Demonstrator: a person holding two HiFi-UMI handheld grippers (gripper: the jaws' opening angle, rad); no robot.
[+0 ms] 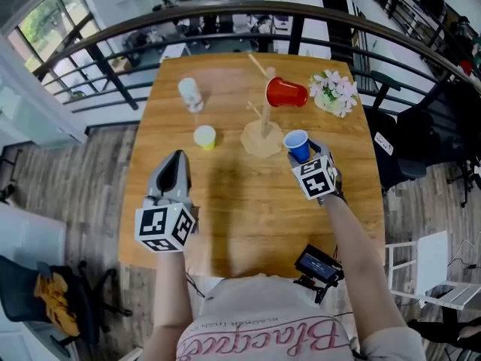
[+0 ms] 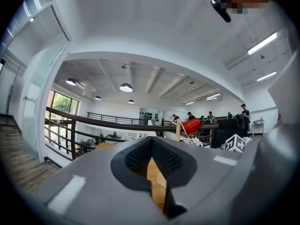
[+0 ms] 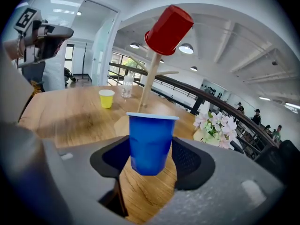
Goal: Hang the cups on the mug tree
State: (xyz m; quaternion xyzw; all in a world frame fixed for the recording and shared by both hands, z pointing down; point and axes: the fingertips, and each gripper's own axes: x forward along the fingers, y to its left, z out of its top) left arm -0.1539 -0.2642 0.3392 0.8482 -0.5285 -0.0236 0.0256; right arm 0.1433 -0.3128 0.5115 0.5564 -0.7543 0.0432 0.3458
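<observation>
On the bench the mug tree carries one cup so far, the red cup. The right gripper grasps the blue cup beside the tree's base; the left gripper is clenched, empty. The clear cup and yellow cup wait unhung. The tree's free pegs are hard to make out.

On my feed the wooden mug tree stands upright mid-desk on a round base. The red cup is slipped mouth-first over an upper peg, tilted. The blue cup sits upright, pinched in my right gripper jaws, just beside the base. The small yellow cup stands left of the tree, and the clear cup is farther back.
</observation>
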